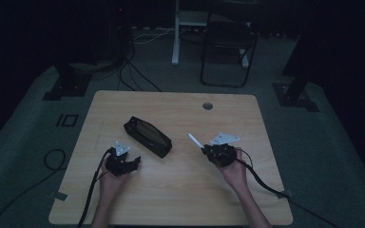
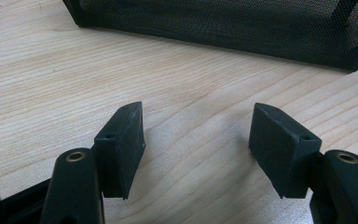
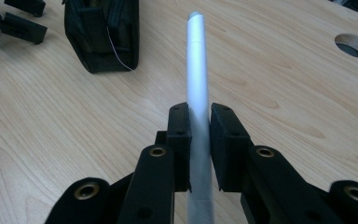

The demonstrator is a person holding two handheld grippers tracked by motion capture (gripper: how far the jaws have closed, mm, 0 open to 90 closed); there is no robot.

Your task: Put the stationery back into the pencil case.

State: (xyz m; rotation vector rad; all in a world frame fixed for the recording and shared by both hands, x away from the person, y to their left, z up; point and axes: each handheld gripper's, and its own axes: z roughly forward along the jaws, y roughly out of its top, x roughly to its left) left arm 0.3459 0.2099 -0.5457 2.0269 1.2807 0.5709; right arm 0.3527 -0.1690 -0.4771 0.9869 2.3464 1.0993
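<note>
A: What is the right gripper (image 3: 199,116) gripping?

B: Its jaws are clamping a white pen (image 3: 198,70), which is sticking out straight ahead of them over bare table (image 1: 180,190).

A: And the left gripper (image 2: 196,135)?

B: Its jaws are standing apart with nothing between them, hovering low over the wood. The black mesh pouch (image 2: 223,23) is lying just ahead of its tips, not touching. Open tabletop is lying between the two grippers, and the cable hole (image 3: 354,45) is sitting far ahead of the right one.
</note>
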